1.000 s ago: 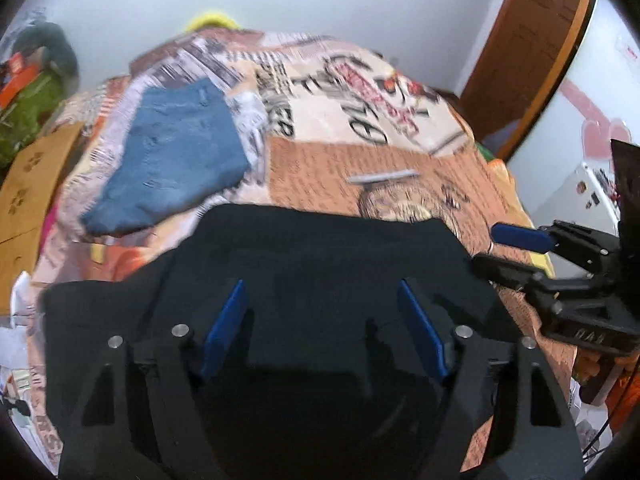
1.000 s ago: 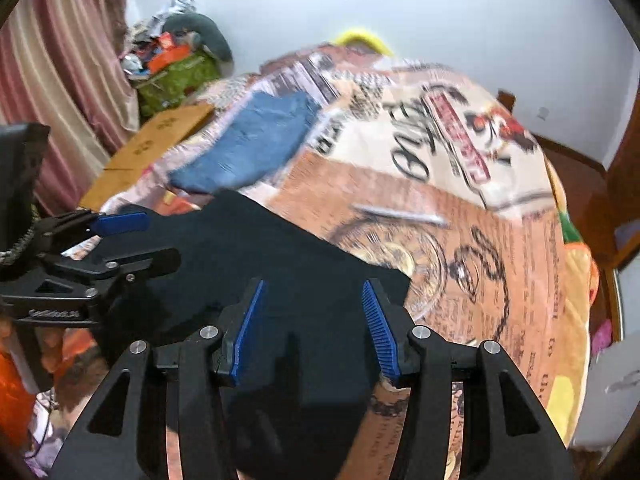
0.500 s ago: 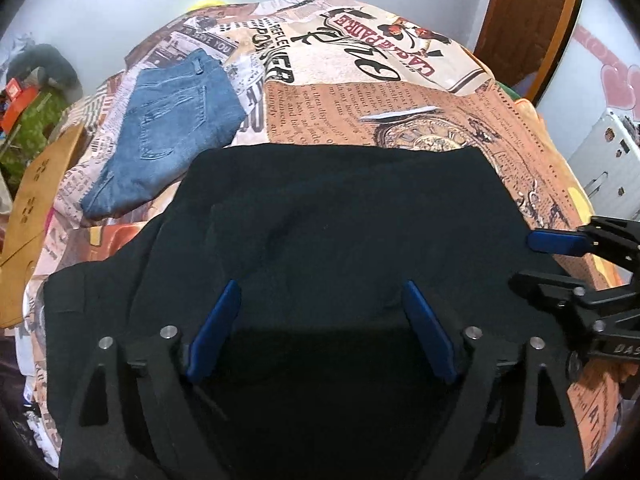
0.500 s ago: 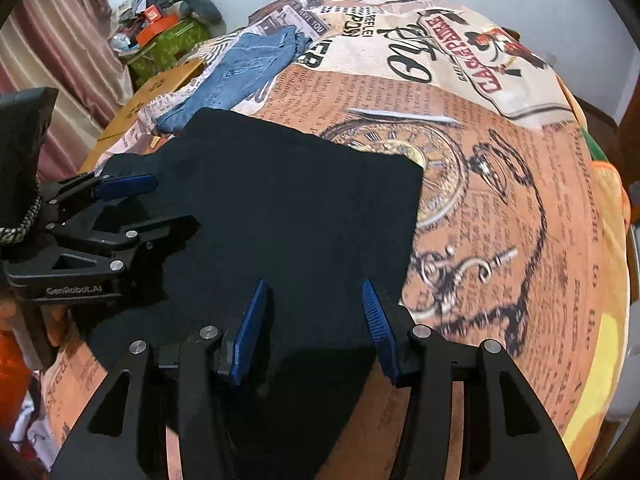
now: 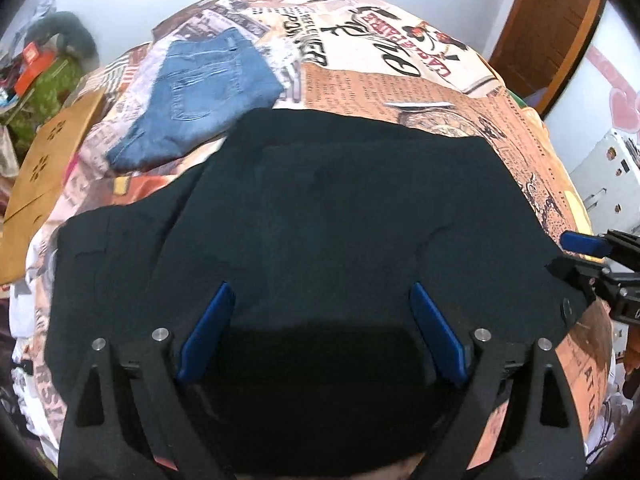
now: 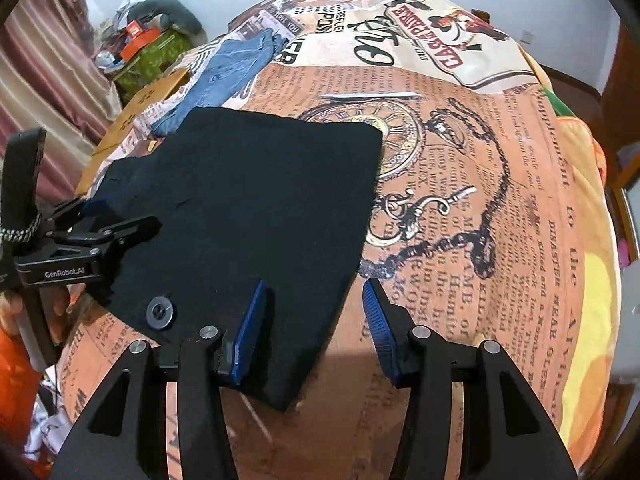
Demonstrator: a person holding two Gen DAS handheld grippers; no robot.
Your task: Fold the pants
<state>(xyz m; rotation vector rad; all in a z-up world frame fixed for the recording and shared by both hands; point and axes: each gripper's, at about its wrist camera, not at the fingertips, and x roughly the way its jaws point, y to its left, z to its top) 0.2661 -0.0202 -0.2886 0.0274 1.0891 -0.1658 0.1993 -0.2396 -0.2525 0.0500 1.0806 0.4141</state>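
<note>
Black pants (image 5: pixel 332 208) lie folded flat on the printed bedspread; they also show in the right wrist view (image 6: pixel 248 200), with a button (image 6: pixel 160 312) near the front edge. My left gripper (image 5: pixel 320 300) is open and empty just above the near part of the pants. It also shows at the left of the right wrist view (image 6: pixel 116 224). My right gripper (image 6: pixel 314 300) is open and empty over the pants' near right corner. It shows at the right edge of the left wrist view (image 5: pixel 576 256).
Folded blue jeans (image 5: pixel 200 92) lie at the back left of the bed. A cardboard box (image 5: pixel 44 160) stands beside the bed's left edge. A white strip (image 5: pixel 416 105) lies behind the pants. A wooden door (image 5: pixel 556 24) is at the right.
Both grippers have tilted down and drawn back toward the near edge of the pants. The pants lie flat, spread wider in view. Both grippers stayed open.
</note>
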